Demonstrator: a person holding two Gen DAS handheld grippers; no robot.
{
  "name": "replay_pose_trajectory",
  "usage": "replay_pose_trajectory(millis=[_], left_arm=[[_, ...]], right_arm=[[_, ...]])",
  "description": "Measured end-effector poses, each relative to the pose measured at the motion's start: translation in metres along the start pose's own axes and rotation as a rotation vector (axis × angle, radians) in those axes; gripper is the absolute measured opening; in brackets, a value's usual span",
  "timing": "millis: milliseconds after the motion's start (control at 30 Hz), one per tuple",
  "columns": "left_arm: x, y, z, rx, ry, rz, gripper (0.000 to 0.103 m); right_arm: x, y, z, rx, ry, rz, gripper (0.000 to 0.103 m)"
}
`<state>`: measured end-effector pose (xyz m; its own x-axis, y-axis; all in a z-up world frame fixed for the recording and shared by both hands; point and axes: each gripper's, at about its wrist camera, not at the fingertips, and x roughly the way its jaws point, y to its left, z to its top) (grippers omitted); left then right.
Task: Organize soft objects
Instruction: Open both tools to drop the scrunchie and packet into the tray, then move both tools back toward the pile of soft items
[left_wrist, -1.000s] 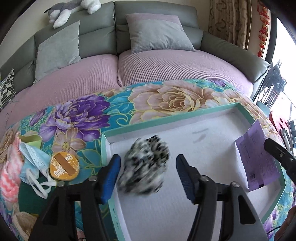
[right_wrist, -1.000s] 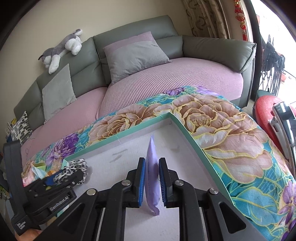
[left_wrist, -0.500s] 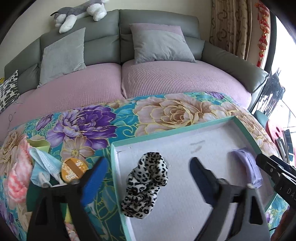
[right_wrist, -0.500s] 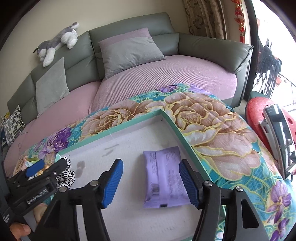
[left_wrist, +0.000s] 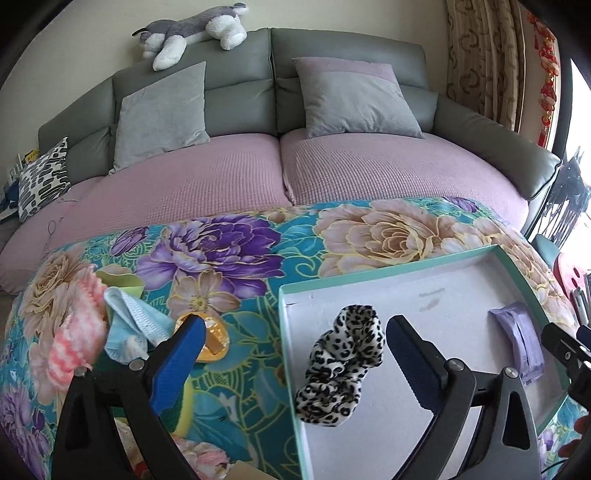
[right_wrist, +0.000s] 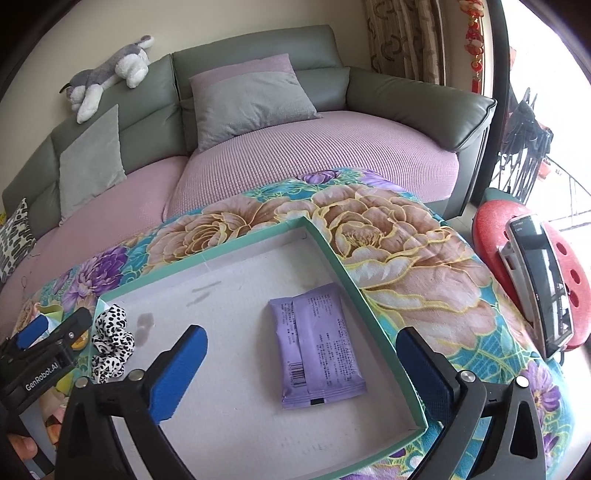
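Observation:
A shallow white tray with a teal rim lies on a floral blanket. A leopard-print scrunchie rests loose in the tray's left end. My left gripper hovers open above it, its blue pads well clear of the fabric. A purple soft packet lies flat by the tray's right wall. My right gripper hangs over it with its jaws opening wide, touching nothing.
Left of the tray on the blanket lie a blue face mask, a pink striped cloth, a green item and an orange round tin. Behind stands a sofa with cushions and a plush dog. A red stool stands right.
Both grippers opened. The scrunchie dropped from the left jaws into the tray, and the left gripper drew back and up. The packet, held upright before, now lies flat.

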<state>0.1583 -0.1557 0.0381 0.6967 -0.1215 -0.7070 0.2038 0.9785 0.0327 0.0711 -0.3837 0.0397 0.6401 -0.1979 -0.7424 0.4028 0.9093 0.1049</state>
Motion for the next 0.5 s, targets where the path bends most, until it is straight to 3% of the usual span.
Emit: replay_pose_trajectory(millis=[267, 500], left_arm=[[-0.018, 0.016, -0.005, -0.013, -0.006, 0.034, 0.098], [-0.051, 0.052, -0.015, -0.062, -0.046, 0.088, 0.098]], right_arm=[[-0.007, 0.012, -0.004, -0.043, -0.004, 0.019, 0.103], [-0.022, 0.036, -0.012, -0.076, -0.016, 0.121, 0.103]])
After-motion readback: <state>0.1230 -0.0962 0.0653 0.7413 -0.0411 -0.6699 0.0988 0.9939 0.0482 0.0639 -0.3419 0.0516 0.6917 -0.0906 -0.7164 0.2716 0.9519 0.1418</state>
